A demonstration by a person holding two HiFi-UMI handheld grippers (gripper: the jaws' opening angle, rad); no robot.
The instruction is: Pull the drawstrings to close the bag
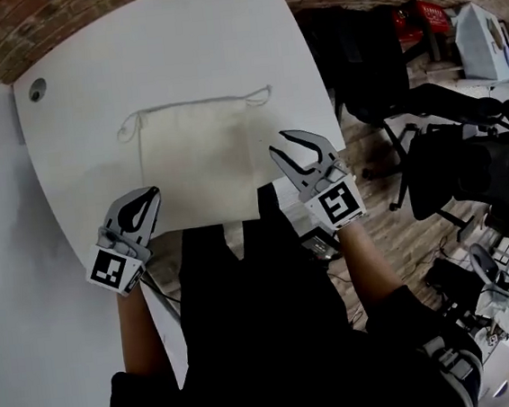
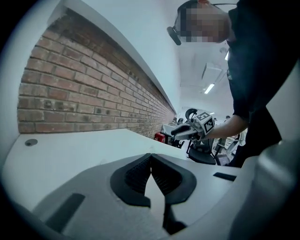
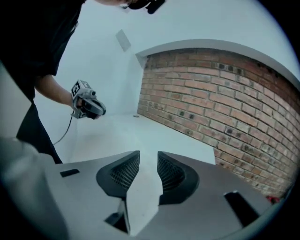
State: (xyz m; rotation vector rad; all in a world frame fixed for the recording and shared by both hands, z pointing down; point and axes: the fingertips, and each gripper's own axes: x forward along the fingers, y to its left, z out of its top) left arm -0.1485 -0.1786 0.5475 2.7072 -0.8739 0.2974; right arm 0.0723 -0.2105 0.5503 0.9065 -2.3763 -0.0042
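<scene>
Cream cloth bag point(image 1: 198, 163) lies flat in the middle of the white desk point(image 1: 90, 98), its mouth on the far side. Its thin cord point(image 1: 194, 103) runs along that far edge and ends in a small loop at each corner, one on the left point(image 1: 127, 127) and one on the right point(image 1: 259, 94); both loops rest on the desk, and neither tool touches them. The left tool point(image 1: 149, 193) is at the near left of the desk, just off the bag's near left corner and apart from it, with its jaws closed together on nothing. The right tool point(image 1: 282, 144) is at the desk's right edge, near the bag's right side, with its jaws apart and only bare desk showing between them. A round cable hole point(image 1: 37, 89) sits in the desk's far left corner. Brick wall point(image 1: 126, 13) runs behind the desk, and black chairs point(image 1: 468, 167) stand on the wood floor point(image 1: 393, 229) to the right
</scene>
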